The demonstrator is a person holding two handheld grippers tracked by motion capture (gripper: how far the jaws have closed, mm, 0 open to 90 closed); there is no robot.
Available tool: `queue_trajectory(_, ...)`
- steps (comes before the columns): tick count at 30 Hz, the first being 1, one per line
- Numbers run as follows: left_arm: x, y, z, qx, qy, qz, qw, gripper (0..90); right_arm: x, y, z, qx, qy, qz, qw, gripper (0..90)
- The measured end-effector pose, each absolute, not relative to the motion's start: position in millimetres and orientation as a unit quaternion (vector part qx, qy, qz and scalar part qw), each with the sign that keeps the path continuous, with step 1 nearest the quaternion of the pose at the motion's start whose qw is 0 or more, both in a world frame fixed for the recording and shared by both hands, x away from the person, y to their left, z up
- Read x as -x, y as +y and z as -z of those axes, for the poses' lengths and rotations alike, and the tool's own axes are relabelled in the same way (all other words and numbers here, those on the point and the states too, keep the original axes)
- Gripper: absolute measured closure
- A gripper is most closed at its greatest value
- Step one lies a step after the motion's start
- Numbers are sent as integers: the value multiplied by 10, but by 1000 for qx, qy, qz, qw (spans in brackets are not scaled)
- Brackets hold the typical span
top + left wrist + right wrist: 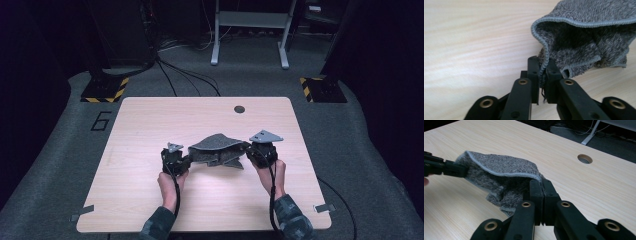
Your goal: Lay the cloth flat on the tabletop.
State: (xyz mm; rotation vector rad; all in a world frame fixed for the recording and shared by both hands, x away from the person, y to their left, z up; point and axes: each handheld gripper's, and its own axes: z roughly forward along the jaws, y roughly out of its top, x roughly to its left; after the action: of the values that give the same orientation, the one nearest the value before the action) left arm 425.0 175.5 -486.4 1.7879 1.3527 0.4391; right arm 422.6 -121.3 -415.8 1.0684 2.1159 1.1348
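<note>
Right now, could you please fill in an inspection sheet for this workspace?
Surface: pale wooden table, a round hole near its far edge.
Job's things: grey cloth, lifted between the grippers.
Clutter: nothing seen.
Grippers: left gripper shut on the cloth's hem; right gripper shut on its other end.
Cables: one trails from each gripper; more on the floor beyond.
Surroundings: grey carpet, striped stand bases, a white frame.

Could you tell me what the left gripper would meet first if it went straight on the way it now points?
Probably the grey knitted cloth itself: the left gripper is shut on its stitched edge, and the bunched fabric lies directly ahead, with the right gripper beyond it.
</note>
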Motion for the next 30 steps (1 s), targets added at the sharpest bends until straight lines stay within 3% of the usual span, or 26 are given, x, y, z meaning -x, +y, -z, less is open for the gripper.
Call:
queue_trajectory(15, -4000, 2032, 4526, -755, 461, -230, 406, 874, -4065, -1370, 4083, -397, 768, -435, 252, 889)
queue_trajectory(24, -3624, 2049, 4320, -777, 416, -230, 412, 875, -3622, -1469, 3929, -383, 761, -454, 259, 889)
queue_trajectory(28, -3416, 2057, 4036, -787, 385, -243, 416, 877, -3310, -1515, 3776, -368, 756, -471, 269, 892)
queue_trajectory(30, -3667, 2071, 3750, -789, 368, -269, 411, 879, -3351, -1538, 3613, -356, 752, -477, 283, 894)
